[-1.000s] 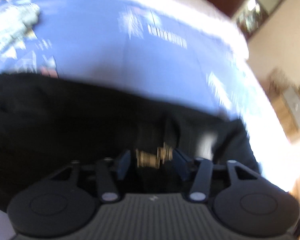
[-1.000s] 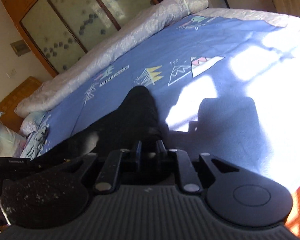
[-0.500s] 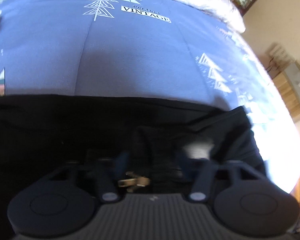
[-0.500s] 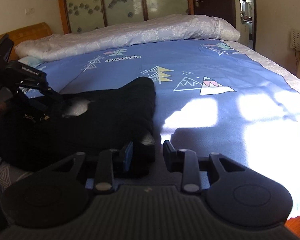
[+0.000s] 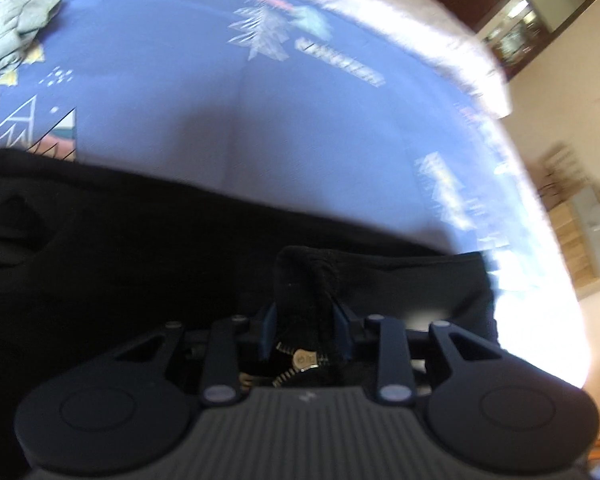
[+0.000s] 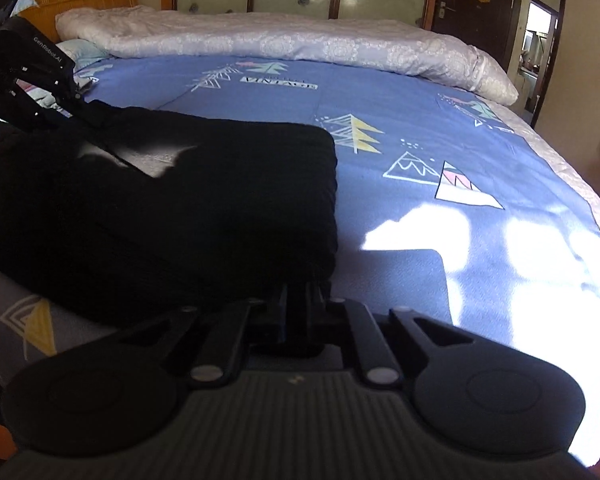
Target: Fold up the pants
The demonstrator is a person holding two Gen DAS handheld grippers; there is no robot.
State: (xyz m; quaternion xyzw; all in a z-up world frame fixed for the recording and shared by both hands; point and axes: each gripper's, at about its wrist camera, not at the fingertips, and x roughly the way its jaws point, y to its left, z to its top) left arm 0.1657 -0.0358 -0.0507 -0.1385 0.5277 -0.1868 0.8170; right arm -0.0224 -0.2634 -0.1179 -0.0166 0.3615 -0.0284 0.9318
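The black pants (image 6: 188, 200) lie spread on the blue bedsheet near the bed's front edge. In the left wrist view the pants (image 5: 160, 248) fill the lower half. My left gripper (image 5: 304, 328) is shut on a bunched fold of the pants at the waist, with the brass zipper (image 5: 304, 360) showing between the fingers. My right gripper (image 6: 302, 304) is shut on the pants' near right corner. The left gripper (image 6: 32, 76) also shows in the right wrist view at the far left, on the pants' far end.
A white quilt (image 6: 300, 48) is rolled along the far side of the bed. A pale green garment (image 5: 8, 36) lies crumpled on the sheet at upper left. A dark door (image 6: 480, 12) and a wardrobe stand behind. Sunlight patches fall on the sheet (image 6: 500, 240) at right.
Both grippers have closed on the pants. The right gripper was open beside the corner and now pinches it; the left closed on the waist fold. The pants lie wider and flatter.
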